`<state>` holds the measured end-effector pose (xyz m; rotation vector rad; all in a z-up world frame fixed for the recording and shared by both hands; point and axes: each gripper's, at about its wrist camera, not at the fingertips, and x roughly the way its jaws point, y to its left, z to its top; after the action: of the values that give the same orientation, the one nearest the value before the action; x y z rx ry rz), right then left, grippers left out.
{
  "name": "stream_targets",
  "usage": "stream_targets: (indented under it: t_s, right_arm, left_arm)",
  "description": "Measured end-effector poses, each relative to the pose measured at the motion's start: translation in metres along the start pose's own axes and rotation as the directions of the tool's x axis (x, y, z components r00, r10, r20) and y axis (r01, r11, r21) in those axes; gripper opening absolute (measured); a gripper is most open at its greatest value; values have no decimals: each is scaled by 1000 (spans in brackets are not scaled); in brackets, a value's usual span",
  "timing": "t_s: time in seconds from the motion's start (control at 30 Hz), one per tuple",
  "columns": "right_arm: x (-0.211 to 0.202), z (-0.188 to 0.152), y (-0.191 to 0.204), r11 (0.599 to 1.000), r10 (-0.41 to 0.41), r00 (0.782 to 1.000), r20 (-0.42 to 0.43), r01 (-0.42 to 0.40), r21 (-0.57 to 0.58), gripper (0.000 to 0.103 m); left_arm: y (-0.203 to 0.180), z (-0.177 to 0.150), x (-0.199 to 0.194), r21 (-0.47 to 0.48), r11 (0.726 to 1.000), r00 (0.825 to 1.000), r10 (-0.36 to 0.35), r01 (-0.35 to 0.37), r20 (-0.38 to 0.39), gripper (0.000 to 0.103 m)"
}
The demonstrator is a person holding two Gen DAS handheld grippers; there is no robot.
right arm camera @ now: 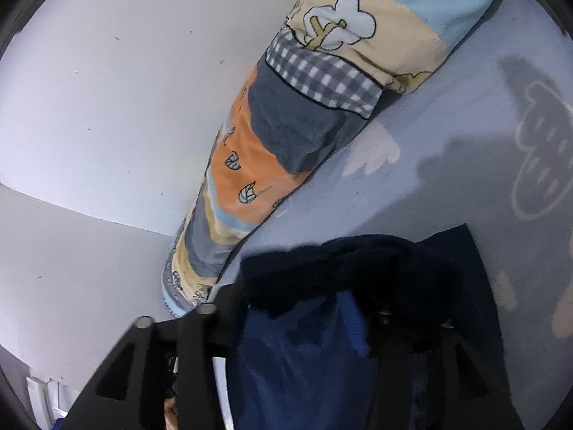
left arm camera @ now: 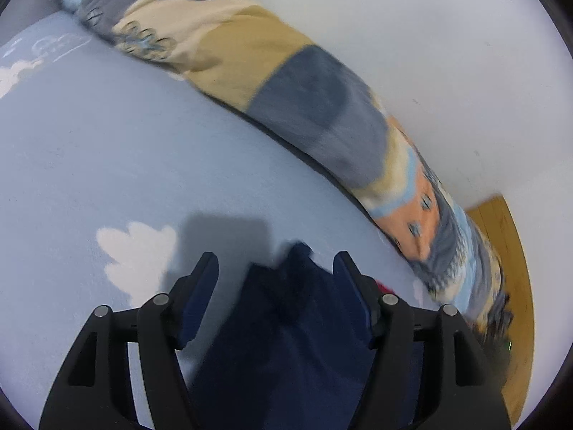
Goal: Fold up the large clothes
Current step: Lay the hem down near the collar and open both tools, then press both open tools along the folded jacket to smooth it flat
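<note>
I have the dark navy garment lying on the pale blue cloud-print bed sheet, bunched up right under both tools, with the rolled patchwork blanket running along the wall behind it. My left gripper stands with its jaws apart, the navy cloth lying between them but the pads not pressing on it. My right gripper is harder to read: a thick dark fold drapes over its tips and hides them, though what I see of the fingers stands apart, so I take it as released, not clamped. The cloth looks soft, fairly thick and limp, maybe knit or fleece, with a lighter blue layer showing beneath the dark one in the right wrist view. I judge it light enough to lift but floppy, so it will sag and slide into folds unless pinched at two well-spaced points. It should not be slippery or fragile. I would take hold at a hem or seam edge, one corner per tool, not in the bunched middle
</note>
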<state>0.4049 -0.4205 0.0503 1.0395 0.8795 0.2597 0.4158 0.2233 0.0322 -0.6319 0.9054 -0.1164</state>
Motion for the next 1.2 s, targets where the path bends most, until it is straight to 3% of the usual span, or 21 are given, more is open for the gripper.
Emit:
stream_targets:
  t_s: [0.07, 0.13, 0.17, 0.23, 0.33, 0.4, 0.43, 0.5, 0.53, 0.6, 0.63, 0.67, 0.73, 0.8, 0.87, 0.93, 1.03, 1.07, 1.17, 1.2]
  right_arm:
    - [0, 1, -9, 995, 58, 998, 7, -58, 79, 68]
    - [-1, 1, -16, 989, 43, 999, 30, -47, 142, 76]
    - [0, 2, -20, 985, 15, 1000, 19, -18, 173, 76]
    - [-7, 2, -20, 977, 86, 996, 26, -90, 195, 76]
    - [-21, -8, 3, 999, 42, 998, 49, -42, 6, 76]
    - [-8, -36, 10, 995, 17, 999, -28, -20, -97, 76]
    - [4, -55, 13, 987, -18, 995, -96, 2, -162, 76]
    - [19, -92, 17, 954, -98, 985, -143, 52, -296, 74]
    - [27, -114, 15, 930, -145, 975, -166, 77, -359, 73]
    - [34, -138, -1, 899, -229, 958, -171, 141, -415, 57]
    - [30, -143, -19, 902, -243, 956, -163, 161, -401, 42]
    - [21, -144, -33, 919, -225, 962, -155, 157, -360, 23]
    - [-14, -139, -75, 963, -196, 976, -91, 174, -205, 0]
    - [-47, -141, -105, 983, -159, 987, -23, 156, -95, 0]
    - [-80, -144, -120, 983, -184, 982, 40, 185, -14, 0]
    - [-106, -151, -118, 957, -290, 951, 104, 291, 11, 2]
    - [-133, -169, -99, 914, -391, 903, 181, 404, -41, 14]
    - [-137, -176, -92, 905, -401, 896, 190, 419, -69, 15]
    - [-142, -202, -63, 908, -334, 918, 215, 374, -188, 15]
    - [-137, -208, -52, 889, -341, 915, 215, 388, -242, 16]
  left_arm:
    - [-14, -17, -1, 94, 995, 1000, 14, -15, 7, 66]
    - [-29, -37, 4, 184, 982, 999, 37, -38, 5, 66]
    - [-34, -46, 8, 223, 974, 999, 46, -43, -9, 66]
    - [-42, -64, 11, 279, 960, 999, 44, -35, -28, 66]
    - [-54, -95, 13, 383, 923, 998, 41, -18, -53, 66]
    - [-56, -115, 18, 432, 902, 995, 56, -17, -79, 66]
    - [-54, -123, 22, 456, 889, 993, 90, -46, -76, 66]
    - [-43, -139, 31, 509, 847, 979, 199, -152, -40, 66]
    - [-34, -142, 34, 509, 841, 972, 232, -183, -34, 66]
    - [-5, -146, 25, 489, 840, 966, 256, -236, 26, 66]
    - [7, -146, 19, 465, 849, 965, 259, -249, 44, 66]
    - [25, -144, 9, 407, 879, 966, 256, -249, 39, 74]
    - [53, -143, -7, 299, 927, 972, 234, -227, 14, 79]
    - [67, -147, -27, 255, 938, 971, 239, -234, 15, 79]
    - [70, -157, -43, 254, 935, 967, 254, -249, 11, 79]
    - [72, -170, -57, 237, 939, 967, 256, -250, 5, 79]
    - [71, -186, -84, 199, 945, 965, 261, -259, 19, 78]
    - [66, -191, -96, 190, 948, 967, 251, -253, 36, 78]
    - [48, -207, -114, 231, 941, 968, 232, -247, 91, 78]
    - [44, -212, -114, 248, 934, 966, 246, -259, 81, 78]
